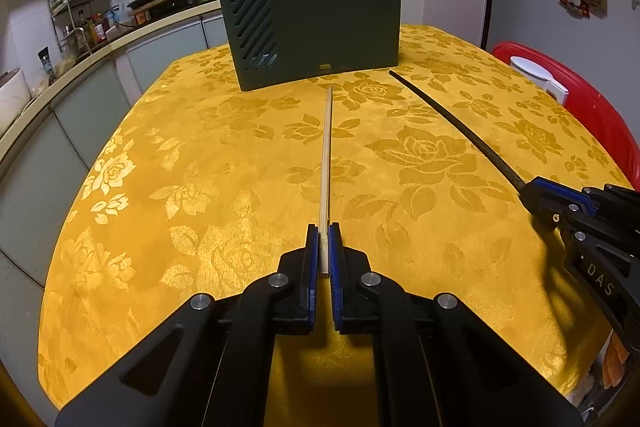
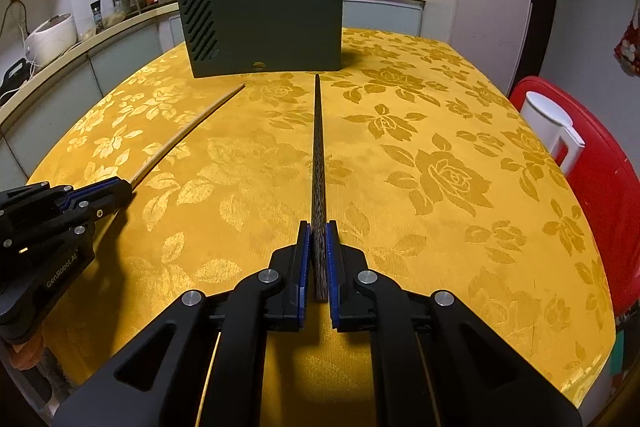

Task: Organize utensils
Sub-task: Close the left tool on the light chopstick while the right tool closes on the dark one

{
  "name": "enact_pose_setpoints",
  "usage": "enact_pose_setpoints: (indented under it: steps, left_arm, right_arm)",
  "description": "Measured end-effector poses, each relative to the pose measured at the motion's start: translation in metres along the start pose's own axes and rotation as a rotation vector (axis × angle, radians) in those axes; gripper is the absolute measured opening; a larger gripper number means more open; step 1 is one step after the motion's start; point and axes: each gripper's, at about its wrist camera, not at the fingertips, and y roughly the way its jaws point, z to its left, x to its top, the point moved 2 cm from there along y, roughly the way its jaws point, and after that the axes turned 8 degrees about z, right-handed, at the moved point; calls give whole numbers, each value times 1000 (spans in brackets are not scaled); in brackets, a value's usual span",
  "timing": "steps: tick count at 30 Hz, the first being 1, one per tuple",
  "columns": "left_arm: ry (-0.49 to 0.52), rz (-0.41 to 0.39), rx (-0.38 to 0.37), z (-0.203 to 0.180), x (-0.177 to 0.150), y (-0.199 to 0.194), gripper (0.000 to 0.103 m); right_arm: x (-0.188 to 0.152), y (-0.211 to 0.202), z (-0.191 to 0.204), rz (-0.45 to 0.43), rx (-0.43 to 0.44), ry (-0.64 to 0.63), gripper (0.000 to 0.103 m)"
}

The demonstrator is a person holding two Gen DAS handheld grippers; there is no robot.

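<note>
The tablecloth (image 1: pixel 200 155) is shiny yellow rose-woven cloth. The pale chopstick (image 1: pixel 325 163) looks bare wood; the dark chopstick (image 2: pixel 318 163) is speckled and matt.

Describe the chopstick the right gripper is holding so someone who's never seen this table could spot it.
Start at the dark green utensil holder on the yellow floral tablecloth. Pointing toward it, the dark chopstick sits clamped in the right gripper. Its neighbour, the left gripper's chopstick, is pale bamboo.

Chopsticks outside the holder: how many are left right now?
2. A light bamboo chopstick clamped in the left gripper, and a dark chopstick clamped in the right gripper; both point toward the holder.
</note>
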Motion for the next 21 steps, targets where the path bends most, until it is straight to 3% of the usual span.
enact_pose_setpoints:
  steps: [9,10,14,21]
  left_arm:
    - [-24,-30,-4,3,-5,-1,8]
    - [-28,-30,-8,4,-5,-1,10]
    - [-70,-28,-30,15,-4,0,33]
    - [-57,-39,-41,12,-6,-1,39]
  right_arm:
    - [-1,0,-1,-25,37,18,11]
    - [-1,1,-2,-26,43,21,11]
    - [-2,0,-2,-30,67,23,16]
    - [-10,-4,-1,-58,62,9,17]
